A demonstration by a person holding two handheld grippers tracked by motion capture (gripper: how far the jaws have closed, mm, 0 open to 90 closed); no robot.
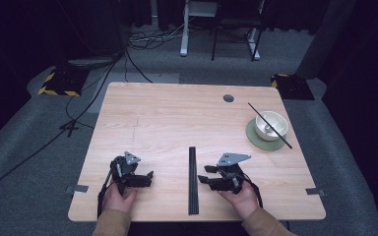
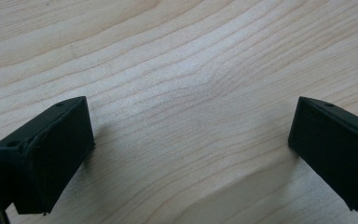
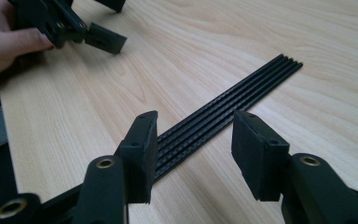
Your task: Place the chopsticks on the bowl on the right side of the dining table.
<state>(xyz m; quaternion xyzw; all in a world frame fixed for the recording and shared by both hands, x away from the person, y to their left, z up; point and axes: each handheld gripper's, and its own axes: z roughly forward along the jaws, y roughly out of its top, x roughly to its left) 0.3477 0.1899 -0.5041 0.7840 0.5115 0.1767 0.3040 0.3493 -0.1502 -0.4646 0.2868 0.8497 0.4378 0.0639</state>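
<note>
Black chopsticks (image 1: pixel 193 181) lie bundled near the table's (image 1: pixel 177 113) front edge, the right gripper (image 1: pixel 204 175) spread open beside them, the left gripper (image 1: pixel 150 178) released over bare wood

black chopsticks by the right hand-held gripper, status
Both hand-held grippers open: left on bare table, right lined up on black chopsticks, not gripping. Nothing in the way.

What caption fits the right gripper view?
Right gripper, jaws open, faces black chopsticks lying on the wooden table.

thing: black ridged strip (image 1: pixel 193 181) | pose: flat, lengthwise (near edge to middle) | place: table centre-front
</note>
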